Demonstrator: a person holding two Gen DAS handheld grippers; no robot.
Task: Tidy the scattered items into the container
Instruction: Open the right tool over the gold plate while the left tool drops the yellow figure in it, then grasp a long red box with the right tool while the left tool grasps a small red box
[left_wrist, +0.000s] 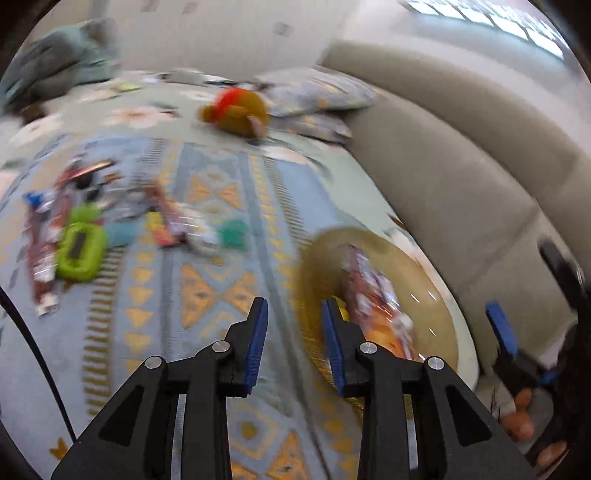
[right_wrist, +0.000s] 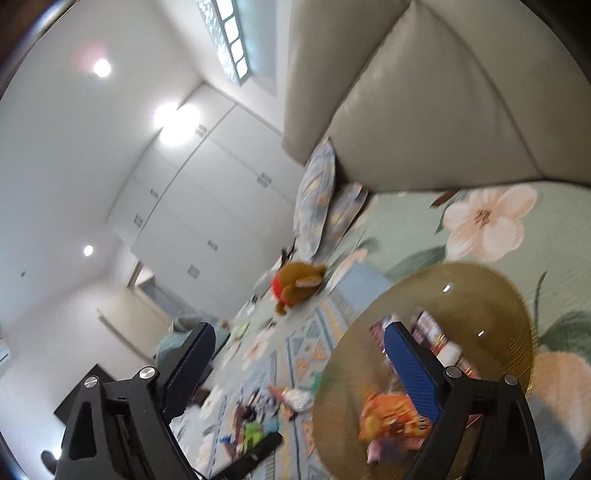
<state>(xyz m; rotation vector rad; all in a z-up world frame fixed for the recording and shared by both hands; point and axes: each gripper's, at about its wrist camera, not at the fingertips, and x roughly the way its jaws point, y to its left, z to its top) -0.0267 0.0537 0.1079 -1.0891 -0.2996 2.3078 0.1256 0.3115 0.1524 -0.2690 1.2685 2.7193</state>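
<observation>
Both grippers hold nothing. Left gripper (left_wrist: 293, 310) hangs over the patterned blanket (left_wrist: 207, 206) with its blue pads a narrow gap apart and only the blanket showing between them. Right gripper (right_wrist: 299, 332) has its jaws spread wide; one finger stands in front of the bowl, the other over the far room.

On the bed, just beside the grey padded headboard (left_wrist: 461, 192), sits the container, an amber, ribbed, see-through bowl (left_wrist: 417, 273). Inside it lie crinkly snack packets (left_wrist: 373, 295) in orange, red and white, with something yellow just beside the left gripper's right finger. The blur hides their print.

Only the left wrist view shows the scattered items (left_wrist: 110, 225) clearly, well apart from the bowl on the blanket's far side: a bright green oblong toy (left_wrist: 79, 251), long red-and-silver wrappers, a small teal piece and a yellow one, lying close together. It also catches the right gripper's blue pad at the frame's right edge, beside the bowl.

From the right wrist view come the bowl's ribbed wall up close, the floral sheet (right_wrist: 484, 221) beneath it, white wardrobes and ceiling lights. Each view shows a brown plush toy (left_wrist: 236, 110) with a red patch near the pillows (left_wrist: 317, 92).
</observation>
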